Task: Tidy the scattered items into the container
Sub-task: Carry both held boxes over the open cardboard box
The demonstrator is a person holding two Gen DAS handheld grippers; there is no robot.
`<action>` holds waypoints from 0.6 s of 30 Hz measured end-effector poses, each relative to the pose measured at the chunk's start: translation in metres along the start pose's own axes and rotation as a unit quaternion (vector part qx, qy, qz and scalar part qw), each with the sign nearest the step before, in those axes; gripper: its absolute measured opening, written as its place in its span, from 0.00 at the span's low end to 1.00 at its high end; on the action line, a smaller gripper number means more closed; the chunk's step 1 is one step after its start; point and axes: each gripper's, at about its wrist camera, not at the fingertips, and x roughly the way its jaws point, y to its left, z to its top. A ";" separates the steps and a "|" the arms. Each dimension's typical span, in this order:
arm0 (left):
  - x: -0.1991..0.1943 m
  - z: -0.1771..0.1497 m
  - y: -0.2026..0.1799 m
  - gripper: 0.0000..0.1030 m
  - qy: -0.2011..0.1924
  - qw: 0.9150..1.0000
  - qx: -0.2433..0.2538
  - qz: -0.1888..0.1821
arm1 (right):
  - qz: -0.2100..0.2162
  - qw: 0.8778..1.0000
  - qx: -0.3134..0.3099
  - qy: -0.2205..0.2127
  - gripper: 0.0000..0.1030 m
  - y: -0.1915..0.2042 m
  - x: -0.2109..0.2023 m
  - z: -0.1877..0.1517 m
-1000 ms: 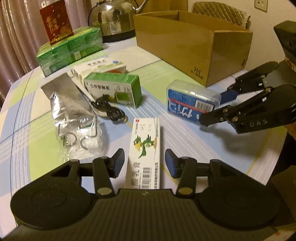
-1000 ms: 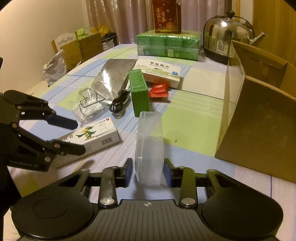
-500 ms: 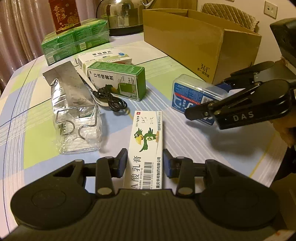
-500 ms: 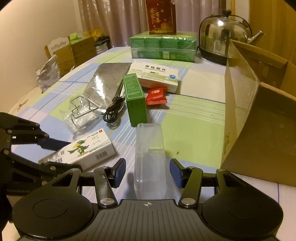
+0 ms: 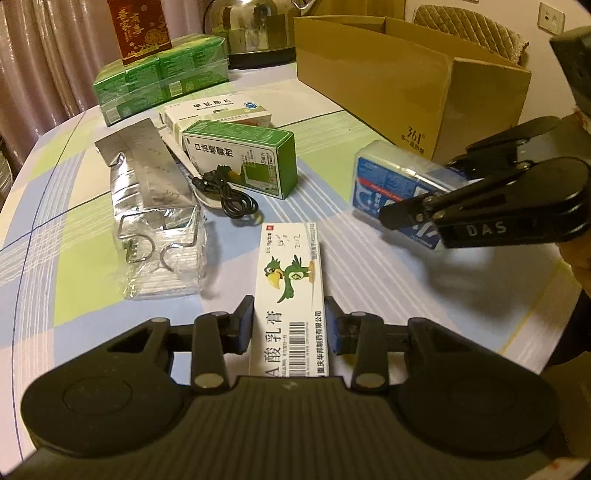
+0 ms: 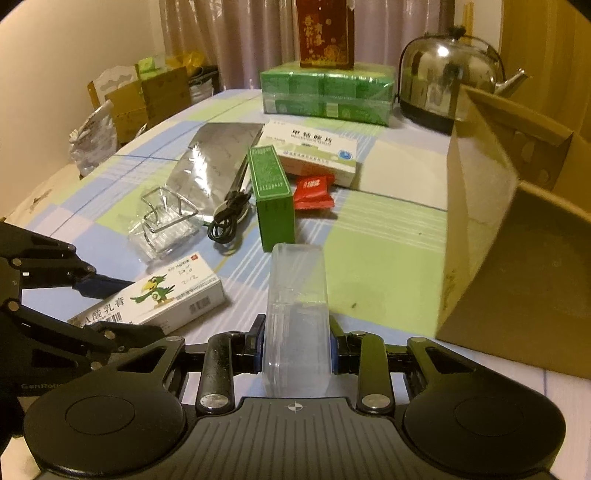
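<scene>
A white ointment box with a green parrot (image 5: 291, 266) lies lengthwise on the checked tablecloth. My left gripper (image 5: 290, 314) is shut on its near end, both pads against its long sides. A clear plastic case with a blue label (image 5: 384, 181) stands on edge in front of the open cardboard box (image 5: 388, 74). The jaws of my right gripper (image 6: 295, 332) are closing on this case (image 6: 295, 295), and the pads press its two flat faces. In the right wrist view the left gripper (image 6: 136, 306) holds the ointment box (image 6: 159, 299) at the lower left, and the cardboard box (image 6: 517, 240) rises at the right.
A green carton (image 5: 243, 155), a white medicine box (image 5: 218, 109), a black cable (image 5: 229, 192), a foil pouch (image 5: 144, 166), a clear bag with wire hooks (image 5: 162, 251) and a red sachet (image 6: 314, 192) lie mid-table. Behind stand green packs (image 5: 159, 77), a red box (image 5: 142, 26) and a kettle (image 6: 447, 77).
The left jaws narrowed from a loose straddle to touch the ointment box. The right jaws widened around the clear case, then closed against it. Both hands stayed about where they were.
</scene>
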 end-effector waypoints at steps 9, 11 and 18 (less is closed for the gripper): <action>-0.024 -0.002 -0.014 0.32 -0.007 0.999 -0.036 0.014 | -0.014 1.000 0.021 -0.017 0.27 0.004 -0.038 -0.005; -0.028 -0.003 -0.017 0.32 -0.008 0.999 -0.036 0.017 | -0.016 0.999 0.025 -0.020 0.27 0.004 -0.046 -0.007; -0.044 -0.005 -0.020 0.32 -0.020 0.998 -0.048 0.024 | -0.028 0.999 0.033 -0.033 0.27 0.005 -0.069 -0.012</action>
